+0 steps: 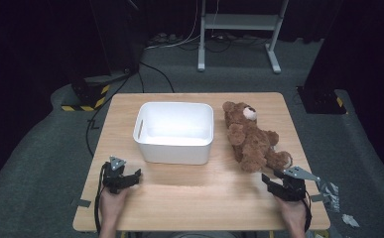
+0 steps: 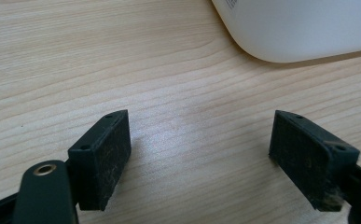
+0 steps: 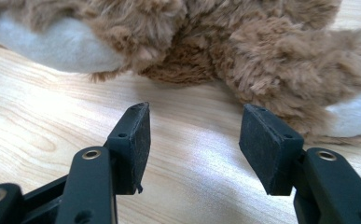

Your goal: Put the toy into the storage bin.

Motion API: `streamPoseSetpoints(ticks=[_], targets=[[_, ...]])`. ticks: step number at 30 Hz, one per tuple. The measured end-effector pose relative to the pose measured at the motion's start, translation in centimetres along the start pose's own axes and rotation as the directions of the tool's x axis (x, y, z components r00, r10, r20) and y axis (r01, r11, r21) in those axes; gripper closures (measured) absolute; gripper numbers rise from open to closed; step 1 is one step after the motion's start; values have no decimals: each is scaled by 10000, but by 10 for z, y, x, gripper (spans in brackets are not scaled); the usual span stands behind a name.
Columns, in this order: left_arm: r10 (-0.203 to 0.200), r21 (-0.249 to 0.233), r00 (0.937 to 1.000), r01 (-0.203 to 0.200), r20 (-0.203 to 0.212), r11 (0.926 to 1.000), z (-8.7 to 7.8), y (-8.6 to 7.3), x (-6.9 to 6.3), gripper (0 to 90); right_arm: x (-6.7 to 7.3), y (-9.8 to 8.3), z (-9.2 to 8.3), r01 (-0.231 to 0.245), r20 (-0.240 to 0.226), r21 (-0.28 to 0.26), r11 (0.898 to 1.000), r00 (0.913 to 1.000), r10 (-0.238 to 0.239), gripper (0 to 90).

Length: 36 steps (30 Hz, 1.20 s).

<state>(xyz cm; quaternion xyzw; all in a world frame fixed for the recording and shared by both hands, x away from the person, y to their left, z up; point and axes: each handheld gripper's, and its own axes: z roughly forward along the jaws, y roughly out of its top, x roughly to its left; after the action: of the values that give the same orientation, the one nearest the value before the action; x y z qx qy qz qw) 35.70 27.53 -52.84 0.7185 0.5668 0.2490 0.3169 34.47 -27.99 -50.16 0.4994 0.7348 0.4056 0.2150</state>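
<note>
We bring the right gripper (image 3: 194, 140), jaws half-open and empty, forward onto the teddy bear (image 1: 251, 139) leg; the left gripper (image 2: 199, 158) waits, jaws wide.

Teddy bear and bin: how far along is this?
Done: nothing visible; the white bin holds nothing, and the teddy bear lies flat on the table to its right. In hand: the right gripper sits just short of the bear's legs, open, with nothing between its fingers. The left gripper rests open near the bin's front corner. Left: grasp, lift, probably place in the bin.
</note>
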Motion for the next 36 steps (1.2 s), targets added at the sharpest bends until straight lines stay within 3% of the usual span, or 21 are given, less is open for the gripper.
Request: streamPoseSetpoints(ticks=[4,7,9,18,21,27,36], targets=[[3,-4,10000,-3,-7,10000,0,0,0,205,0,0,0,-175,16,-114,9998,9998,175,430],[-112,-33,9999,111,-84,9999,0,0,1,199,-1,3,-3,-243,328,-166,9996,9992,248,387],[-110,-34,9999,110,-94,9999,0,0,1,199,-3,6,-7,-566,204,-218,9982,9982,570,368],[-119,-58,9999,119,-63,9999,0,0,0,205,-4,13,-14,-493,226,-477,9976,9985,505,311],[-92,-59,9999,91,-58,9999,0,0,0,205,-2,16,-15,-656,219,-889,9939,9975,678,280],[-135,-54,9999,135,-60,9999,0,0,0,206,-5,21,-18,-834,14,-989,9916,9965,840,271],[-136,-64,9999,136,-63,9999,0,0,0,207,-2,37,-15,-525,1,-1076,9928,9986,528,268]])
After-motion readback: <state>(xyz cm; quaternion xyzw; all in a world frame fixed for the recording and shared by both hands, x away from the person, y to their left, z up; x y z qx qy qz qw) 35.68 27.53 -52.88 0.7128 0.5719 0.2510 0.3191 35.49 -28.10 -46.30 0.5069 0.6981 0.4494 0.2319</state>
